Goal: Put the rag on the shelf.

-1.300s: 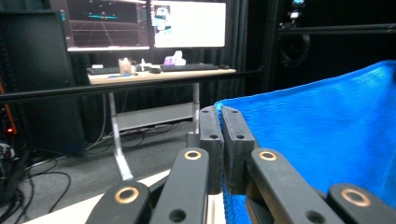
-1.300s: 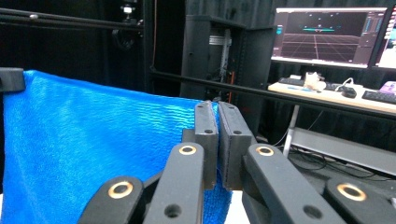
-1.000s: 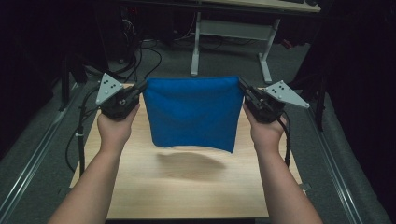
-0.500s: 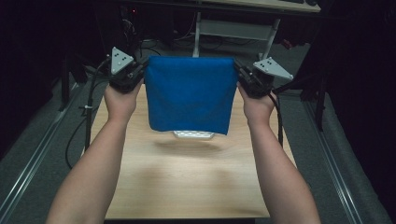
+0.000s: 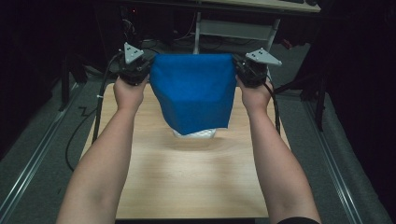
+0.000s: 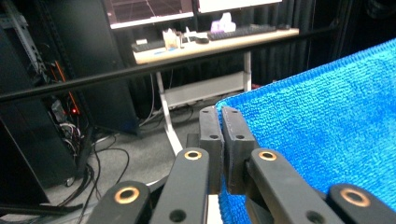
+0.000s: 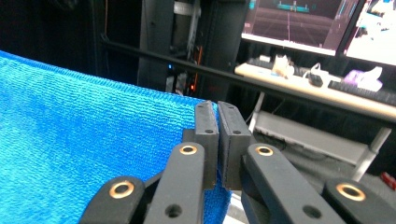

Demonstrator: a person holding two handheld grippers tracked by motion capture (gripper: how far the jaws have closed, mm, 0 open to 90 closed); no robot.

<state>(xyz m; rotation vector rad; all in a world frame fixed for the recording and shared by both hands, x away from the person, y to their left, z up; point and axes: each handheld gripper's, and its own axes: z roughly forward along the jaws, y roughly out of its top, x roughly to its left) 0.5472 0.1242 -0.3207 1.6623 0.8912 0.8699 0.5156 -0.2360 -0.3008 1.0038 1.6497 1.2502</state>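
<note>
Under the camera a light wood table point(image 5: 187, 186) is sitting on grey floor in a dark room; behind it a desk point(image 6: 210, 44) is carrying keyboards and monitors, with cables and racks at the sides. Above the table's far half a blue cloth point(image 5: 194, 91) is hanging, terry-textured, top edge stretched flat, bottom narrowing to a point over a small white object point(image 5: 196, 134) on the table. Left gripper point(image 5: 147, 70) is pinching the cloth's top left corner, jaws closed on it; right gripper point(image 5: 238, 70) is clamping the top right corner the same way. Compared with half a second ago, both hands are sitting slightly lower and nearer, and the cloth is hanging lower, covering more of the white object.
</note>
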